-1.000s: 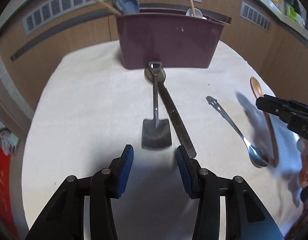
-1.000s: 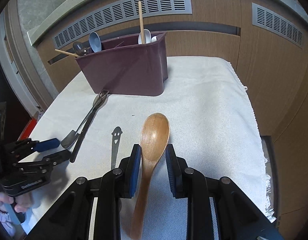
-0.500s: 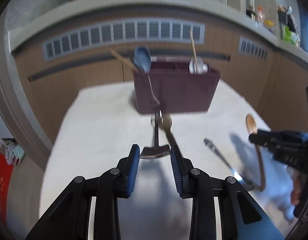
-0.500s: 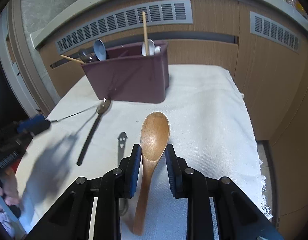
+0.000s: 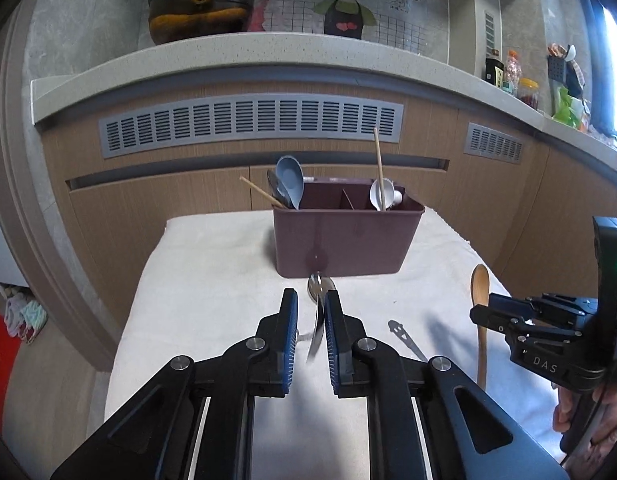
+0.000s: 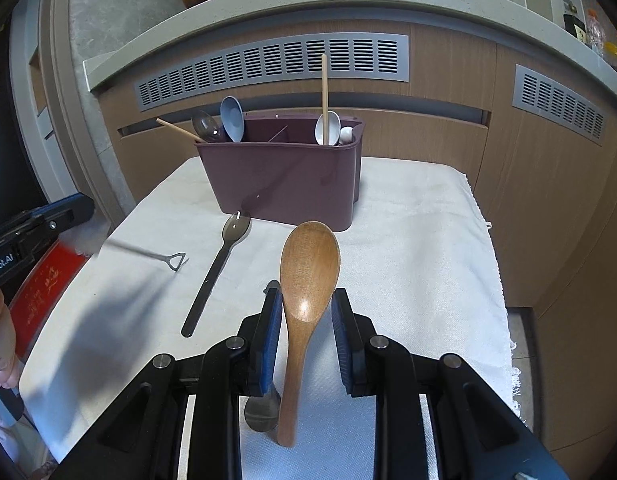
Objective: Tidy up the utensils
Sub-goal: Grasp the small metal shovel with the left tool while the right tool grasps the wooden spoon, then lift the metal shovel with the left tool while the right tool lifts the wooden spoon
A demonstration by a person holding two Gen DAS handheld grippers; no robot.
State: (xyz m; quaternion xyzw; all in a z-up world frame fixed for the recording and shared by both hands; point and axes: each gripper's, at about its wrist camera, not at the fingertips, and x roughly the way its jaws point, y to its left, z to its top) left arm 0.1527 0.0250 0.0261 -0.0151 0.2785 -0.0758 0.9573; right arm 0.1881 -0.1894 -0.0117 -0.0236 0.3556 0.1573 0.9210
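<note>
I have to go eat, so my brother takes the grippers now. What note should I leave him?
Left gripper: jaws closing on the shovel spoon, held above the cloth.
Right gripper: shut on the wooden spoon, bowl end forward.
Caddy: at the cloth's far end, already holding spoons and chopsticks.
Done: both spoons are gripped.
Left: put both in the caddy, then fetch the dark spoon and the smiley spoon lying on the cloth.
</note>
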